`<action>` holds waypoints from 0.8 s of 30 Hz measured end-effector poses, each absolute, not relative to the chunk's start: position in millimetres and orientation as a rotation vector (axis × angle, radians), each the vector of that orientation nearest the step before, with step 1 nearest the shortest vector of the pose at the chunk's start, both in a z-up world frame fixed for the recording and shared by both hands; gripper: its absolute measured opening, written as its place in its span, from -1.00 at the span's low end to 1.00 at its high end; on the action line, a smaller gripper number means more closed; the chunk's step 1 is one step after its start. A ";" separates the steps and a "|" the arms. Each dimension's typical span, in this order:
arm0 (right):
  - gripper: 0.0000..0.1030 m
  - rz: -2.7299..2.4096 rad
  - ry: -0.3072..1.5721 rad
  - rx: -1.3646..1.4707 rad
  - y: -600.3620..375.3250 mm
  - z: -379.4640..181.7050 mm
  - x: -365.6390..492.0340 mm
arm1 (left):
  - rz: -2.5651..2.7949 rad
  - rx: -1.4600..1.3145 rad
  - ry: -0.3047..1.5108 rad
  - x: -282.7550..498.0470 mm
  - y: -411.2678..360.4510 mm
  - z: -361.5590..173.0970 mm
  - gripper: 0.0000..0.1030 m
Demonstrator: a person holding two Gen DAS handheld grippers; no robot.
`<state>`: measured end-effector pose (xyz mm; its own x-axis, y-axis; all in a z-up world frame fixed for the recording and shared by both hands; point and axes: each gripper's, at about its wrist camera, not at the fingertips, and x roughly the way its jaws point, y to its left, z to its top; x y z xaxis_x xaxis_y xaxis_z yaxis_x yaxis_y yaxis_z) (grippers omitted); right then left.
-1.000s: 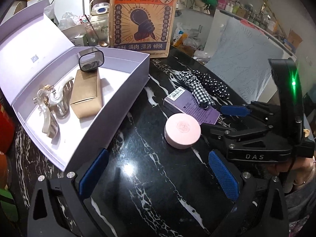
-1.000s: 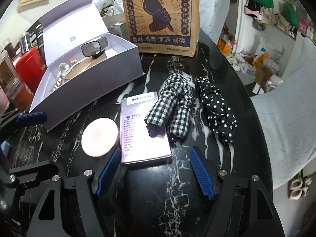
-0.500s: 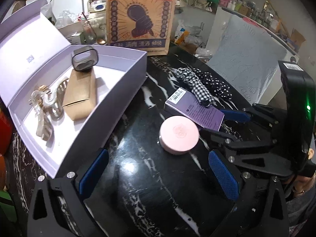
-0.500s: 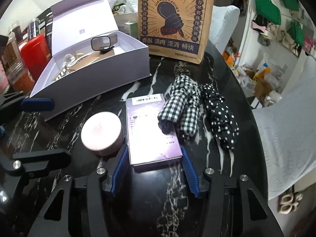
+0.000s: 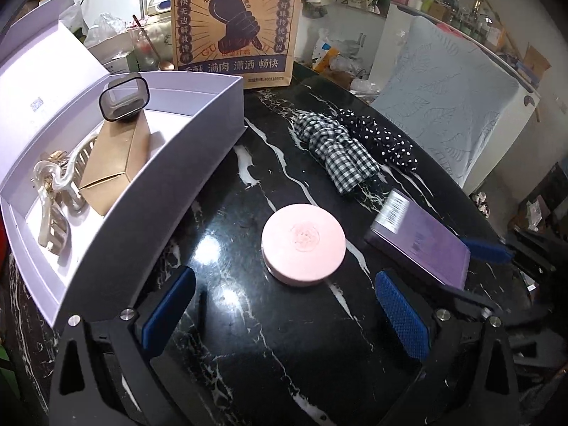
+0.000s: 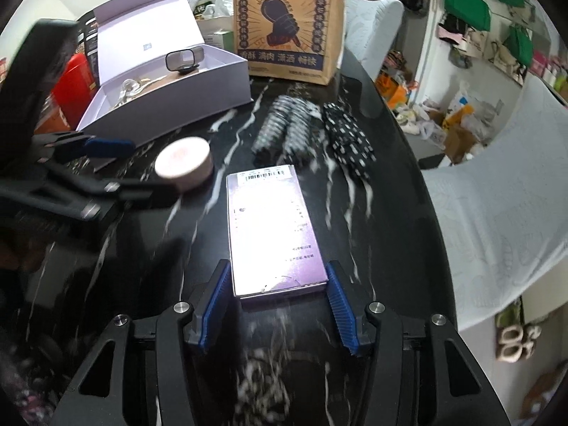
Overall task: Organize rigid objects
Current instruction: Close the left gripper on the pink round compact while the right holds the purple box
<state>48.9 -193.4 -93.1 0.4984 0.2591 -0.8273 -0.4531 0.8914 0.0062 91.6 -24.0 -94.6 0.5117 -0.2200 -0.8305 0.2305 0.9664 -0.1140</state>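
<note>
Since the earlier frames, the purple box (image 6: 275,234) was carried clear of the checked scrunchie (image 6: 284,129) that had lain across its far end, and was brought back from the pink round compact (image 6: 184,167). Its near end was seen pinched between the blue pads of the right gripper (image 6: 275,307), whose jaws had just been closing; both pads were pressed against the box's long sides. In the left wrist view, the same box (image 5: 420,245) was seen tilted, with one blue finger (image 5: 486,250) at its far edge.

The left gripper (image 5: 284,312) was held wide apart over the black marble table (image 5: 277,362), nothing being caught between its pads, with the compact (image 5: 303,245) lying just ahead of them. The polka-dot scrunchie (image 5: 380,138) was left lying beside the checked one (image 5: 337,149), touching it.

At the left, the open lilac gift box (image 5: 170,191) was seen with a kraft carton (image 5: 117,163), a pale hair claw (image 5: 56,191) and a small dark-framed mirror (image 5: 124,97) inside. An orange printed paper bag (image 5: 236,25) was stood upright behind it.
</note>
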 end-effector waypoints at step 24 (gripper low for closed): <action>0.32 0.350 0.959 -0.108 -222.3 -90.7 14.7 | -0.289 0.117 0.951 81.3 -44.6 -99.6 -0.02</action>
<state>14.7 -222.3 -90.7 0.5234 0.2442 -0.8163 -0.3391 0.9386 0.0634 81.3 -44.6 -99.6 0.5459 -0.1919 -0.8156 0.2944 0.9553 -0.0277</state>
